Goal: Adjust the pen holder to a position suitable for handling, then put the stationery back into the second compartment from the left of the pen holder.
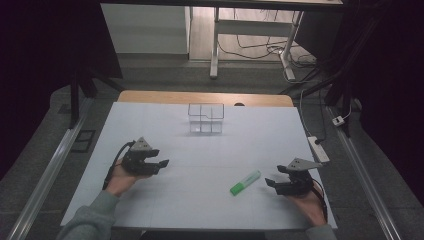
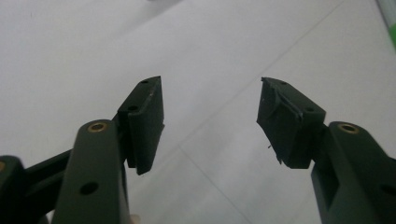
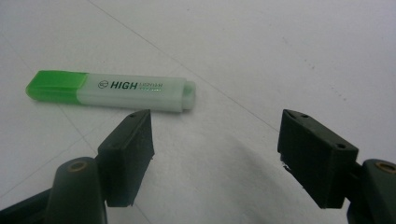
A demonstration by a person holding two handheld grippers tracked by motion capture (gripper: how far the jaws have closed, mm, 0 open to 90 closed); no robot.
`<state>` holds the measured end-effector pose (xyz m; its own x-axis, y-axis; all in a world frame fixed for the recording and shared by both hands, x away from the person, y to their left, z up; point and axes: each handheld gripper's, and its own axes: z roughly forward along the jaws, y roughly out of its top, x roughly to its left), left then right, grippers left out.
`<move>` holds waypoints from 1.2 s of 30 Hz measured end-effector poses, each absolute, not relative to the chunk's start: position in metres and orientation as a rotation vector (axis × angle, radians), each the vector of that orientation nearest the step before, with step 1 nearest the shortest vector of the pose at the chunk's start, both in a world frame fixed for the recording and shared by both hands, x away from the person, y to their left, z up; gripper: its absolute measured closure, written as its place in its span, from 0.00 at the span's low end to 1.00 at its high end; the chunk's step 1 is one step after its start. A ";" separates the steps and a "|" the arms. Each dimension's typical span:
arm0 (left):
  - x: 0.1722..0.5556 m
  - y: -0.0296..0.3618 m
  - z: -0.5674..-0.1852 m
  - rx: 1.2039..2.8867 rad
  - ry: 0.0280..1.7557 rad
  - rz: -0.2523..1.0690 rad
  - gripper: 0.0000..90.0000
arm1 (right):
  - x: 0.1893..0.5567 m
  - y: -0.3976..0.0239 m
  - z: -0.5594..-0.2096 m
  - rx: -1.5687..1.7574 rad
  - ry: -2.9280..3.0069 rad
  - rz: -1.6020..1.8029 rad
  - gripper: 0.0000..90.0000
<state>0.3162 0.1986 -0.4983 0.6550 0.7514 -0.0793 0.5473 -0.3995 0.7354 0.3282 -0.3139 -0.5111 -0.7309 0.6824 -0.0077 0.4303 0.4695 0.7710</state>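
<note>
A green highlighter lies flat on the white table, held by nothing. It sits just ahead of the right gripper, off the tips of its jaws and a little toward its left jaw — in the right gripper view the highlighter rests crosswise beyond the left pad, green cap pointing away to the left, pale body printed "HIGH". Those jaws stand wide apart with only bare table between them.

The left gripper is well apart from the highlighter, over on the other side of the table, its jaws pointing toward the middle. They are parted too, nothing between the pads — just the white surface. In the left gripper view a sliver of green shows far past the right jaw.

Beyond both grippers, near the far edge, stands a small clear compartment box.
</note>
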 end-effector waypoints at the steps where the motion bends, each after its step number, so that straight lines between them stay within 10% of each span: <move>1: 0.311 0.200 -0.499 2.108 1.010 0.344 0.44 | 0.328 -0.314 -0.511 0.945 2.404 1.131 0.29; 36: 0.272 0.202 -0.514 2.155 1.007 0.354 0.36 | 0.338 -0.311 -0.498 0.912 2.436 1.109 0.33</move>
<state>0.2718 0.2025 -0.5139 0.6572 0.7519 -0.0516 0.5541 -0.4356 0.7094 0.3383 -0.3114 -0.4978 -0.7482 0.6632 -0.0193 0.4210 0.4971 0.7588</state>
